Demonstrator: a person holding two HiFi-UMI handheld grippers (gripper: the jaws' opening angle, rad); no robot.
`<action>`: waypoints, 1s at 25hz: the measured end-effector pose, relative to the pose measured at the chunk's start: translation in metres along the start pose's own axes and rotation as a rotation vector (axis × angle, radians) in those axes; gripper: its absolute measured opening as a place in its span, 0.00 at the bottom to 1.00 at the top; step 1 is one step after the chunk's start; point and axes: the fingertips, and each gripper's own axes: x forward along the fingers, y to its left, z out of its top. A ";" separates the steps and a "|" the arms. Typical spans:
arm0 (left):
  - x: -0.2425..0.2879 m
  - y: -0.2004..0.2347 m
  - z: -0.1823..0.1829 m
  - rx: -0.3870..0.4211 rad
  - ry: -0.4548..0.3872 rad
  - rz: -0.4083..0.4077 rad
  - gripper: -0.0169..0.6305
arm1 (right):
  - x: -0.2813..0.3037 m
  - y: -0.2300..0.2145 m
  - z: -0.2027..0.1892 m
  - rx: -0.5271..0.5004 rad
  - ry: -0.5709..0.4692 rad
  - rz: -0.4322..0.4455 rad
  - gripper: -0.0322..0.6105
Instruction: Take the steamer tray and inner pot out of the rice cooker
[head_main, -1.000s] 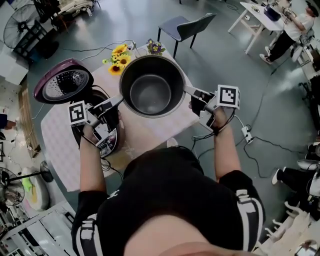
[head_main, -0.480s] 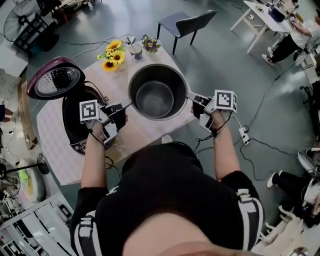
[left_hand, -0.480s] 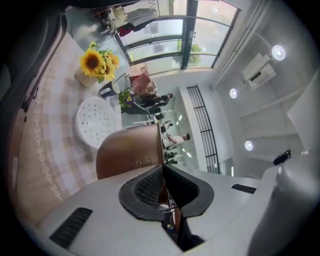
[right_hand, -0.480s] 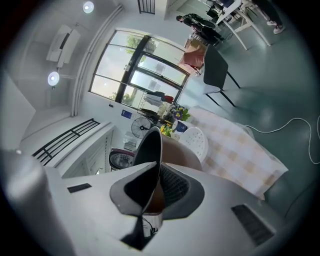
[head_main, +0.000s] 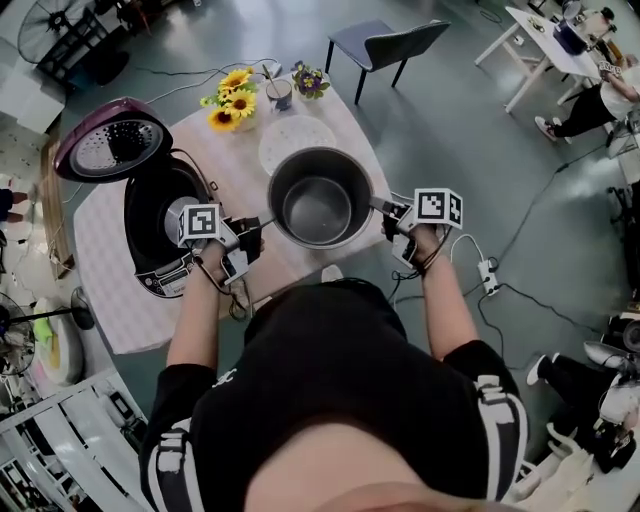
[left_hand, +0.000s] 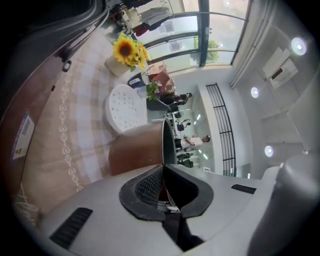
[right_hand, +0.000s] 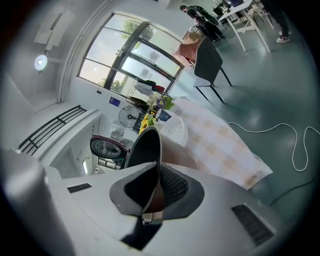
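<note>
Left tool (head_main: 264, 223) and right tool (head_main: 380, 207) each pinch the inner pot (head_main: 320, 212) by opposite sides of its rim

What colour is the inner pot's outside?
Copper-brown; the inner pot shows it best in the left gripper view.

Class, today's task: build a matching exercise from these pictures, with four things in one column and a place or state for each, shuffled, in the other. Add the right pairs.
Things
1. pot
2. steamer tray
3. lid
4. sunflowers

Places or states
A. swung up, open
B. at the far edge of the table
C. held at its rim by the left gripper and right gripper
D. lying flat beyond the pot

Pairs: 1-C, 2-D, 3-A, 4-B
</note>
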 end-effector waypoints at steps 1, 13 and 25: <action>0.002 0.007 -0.003 -0.016 0.000 0.015 0.05 | 0.001 -0.004 -0.001 -0.006 0.007 -0.010 0.07; 0.008 0.021 -0.030 -0.037 0.029 0.028 0.04 | 0.004 -0.016 -0.006 -0.049 0.045 -0.060 0.06; 0.008 0.048 -0.041 -0.007 0.070 0.129 0.04 | 0.016 -0.039 -0.029 -0.069 0.054 -0.170 0.06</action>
